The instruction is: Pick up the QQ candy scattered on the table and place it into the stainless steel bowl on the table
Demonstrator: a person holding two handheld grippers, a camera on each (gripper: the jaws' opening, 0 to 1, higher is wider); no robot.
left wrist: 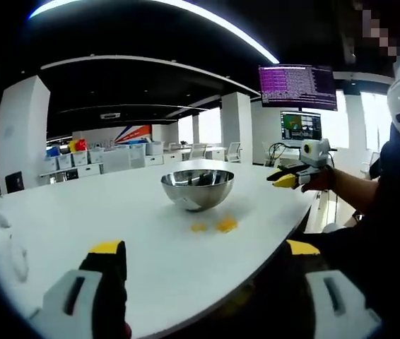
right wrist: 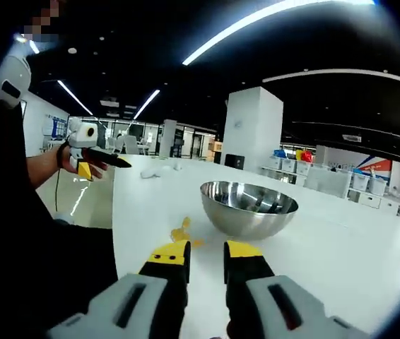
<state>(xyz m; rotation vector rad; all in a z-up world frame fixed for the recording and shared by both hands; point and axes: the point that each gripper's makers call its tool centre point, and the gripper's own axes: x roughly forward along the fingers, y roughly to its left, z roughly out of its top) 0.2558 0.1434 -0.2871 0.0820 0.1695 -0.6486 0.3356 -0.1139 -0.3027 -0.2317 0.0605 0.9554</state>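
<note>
The stainless steel bowl [left wrist: 196,188] [right wrist: 249,207] stands upright near the middle of the white round table [left wrist: 80,212] [right wrist: 355,247]. A few yellow QQ candies [left wrist: 226,224] [right wrist: 181,233] lie on the table just in front of it, near the table's edge. My left gripper [left wrist: 206,248] hangs low over the near edge, jaws wide open and empty. My right gripper [right wrist: 207,251] points at the candies, its jaws a narrow gap apart with nothing between them. Each gripper also shows in the other's view, held in a hand beside the table: the right gripper [left wrist: 285,178] and the left gripper [right wrist: 92,161].
The person's dark sleeve and body [left wrist: 391,212] [right wrist: 16,233] stand close to the table edge. Small white objects [right wrist: 150,173] lie on the far side of the table. Monitors [left wrist: 297,88], a white pillar [right wrist: 253,127] and shelves of bins [left wrist: 101,157] stand behind.
</note>
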